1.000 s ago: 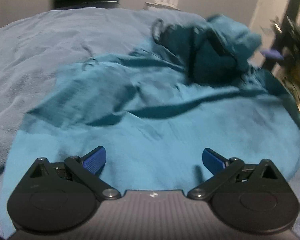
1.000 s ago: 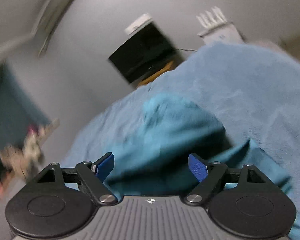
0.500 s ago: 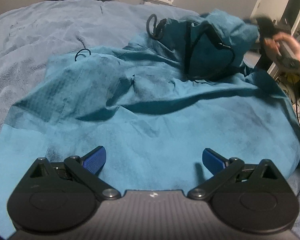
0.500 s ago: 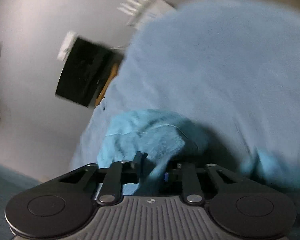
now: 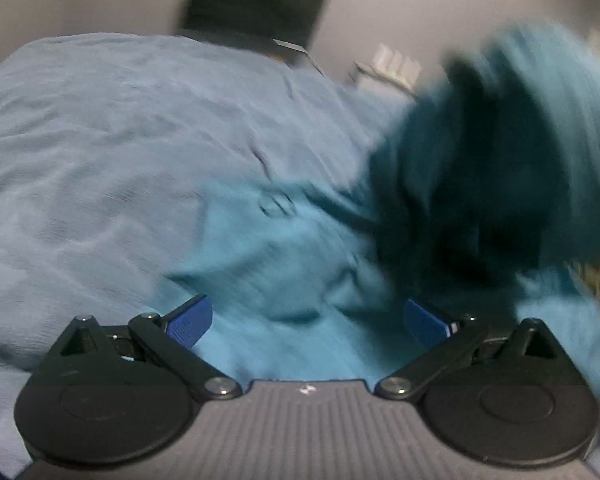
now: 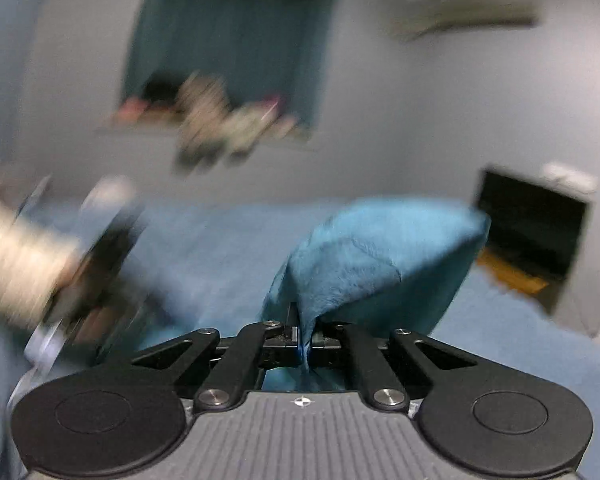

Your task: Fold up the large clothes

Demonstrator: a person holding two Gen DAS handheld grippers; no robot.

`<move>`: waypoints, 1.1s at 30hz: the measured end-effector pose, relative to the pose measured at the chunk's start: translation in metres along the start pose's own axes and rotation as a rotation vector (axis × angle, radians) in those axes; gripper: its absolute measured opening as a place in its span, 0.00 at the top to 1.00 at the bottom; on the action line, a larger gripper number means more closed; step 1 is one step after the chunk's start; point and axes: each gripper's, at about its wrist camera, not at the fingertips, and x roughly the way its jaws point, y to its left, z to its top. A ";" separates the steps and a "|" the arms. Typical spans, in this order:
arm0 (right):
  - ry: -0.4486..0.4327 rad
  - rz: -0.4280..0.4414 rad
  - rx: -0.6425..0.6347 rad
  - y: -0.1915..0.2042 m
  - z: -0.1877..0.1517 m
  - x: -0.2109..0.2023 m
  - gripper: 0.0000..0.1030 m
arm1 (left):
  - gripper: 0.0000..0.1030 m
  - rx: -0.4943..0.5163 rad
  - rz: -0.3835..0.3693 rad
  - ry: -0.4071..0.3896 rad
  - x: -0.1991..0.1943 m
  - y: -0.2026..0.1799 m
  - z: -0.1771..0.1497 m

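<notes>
Right gripper (image 6: 305, 338) clamped on a raised fold of the large teal fleece garment (image 6: 380, 264), the rest spread across the pale blue bed (image 5: 100, 140). Left gripper (image 5: 308, 320) wide, empty above cloth. Best lifted smoothly, edges aligned.

- Left wrist view looks down along its fingers, close over the teal garment (image 5: 284, 280) on the bed (image 5: 100, 140).
- Right wrist view faces more level, toward a wall (image 6: 420, 120); both views share garment and bed.

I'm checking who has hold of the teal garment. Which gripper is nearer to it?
Right. The right gripper is shut on a fold of the teal garment; the left gripper is open above the cloth, pads clear.
</notes>
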 end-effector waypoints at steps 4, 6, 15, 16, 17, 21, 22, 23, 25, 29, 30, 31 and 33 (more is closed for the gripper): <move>0.185 0.088 0.052 0.055 -0.053 -0.007 0.71 | 0.00 -0.052 -0.013 -0.063 -0.028 0.015 0.012; 0.232 0.087 0.194 0.071 -0.079 -0.019 0.42 | 0.00 -0.041 -0.015 -0.088 -0.039 0.011 0.014; 0.058 -0.024 0.924 0.033 -0.150 -0.043 0.37 | 0.00 0.081 -0.129 -0.116 -0.062 -0.052 0.014; 0.018 -0.011 0.998 0.026 -0.158 -0.050 0.36 | 0.00 0.109 -0.141 -0.110 -0.062 -0.062 0.011; -0.026 0.001 1.059 0.025 -0.166 -0.062 0.28 | 0.00 0.135 -0.150 -0.104 -0.063 -0.070 0.009; -0.182 0.000 1.172 0.010 -0.171 -0.080 0.05 | 0.00 0.196 -0.182 -0.082 -0.065 -0.093 -0.002; -0.156 -0.050 1.166 0.007 -0.171 -0.079 0.04 | 0.00 0.199 -0.196 -0.072 -0.063 -0.096 -0.005; -0.093 -0.126 1.145 0.004 -0.169 -0.075 0.04 | 0.00 0.205 -0.206 -0.060 -0.061 -0.098 -0.007; 0.050 -0.256 1.075 0.000 -0.170 -0.058 0.05 | 0.00 0.230 -0.193 -0.039 -0.055 -0.103 -0.011; 0.199 -0.210 1.168 -0.010 -0.188 -0.017 0.07 | 0.00 0.244 -0.135 0.039 -0.032 -0.102 -0.024; 0.222 -0.180 1.212 -0.011 -0.193 -0.006 0.18 | 0.00 0.227 -0.138 0.058 -0.027 -0.098 -0.026; 0.226 -0.168 1.221 -0.013 -0.193 0.004 0.41 | 0.00 0.202 -0.145 0.077 -0.020 -0.092 -0.029; 0.217 -0.161 1.197 -0.021 -0.187 0.024 0.77 | 0.00 0.167 -0.160 0.103 -0.010 -0.086 -0.031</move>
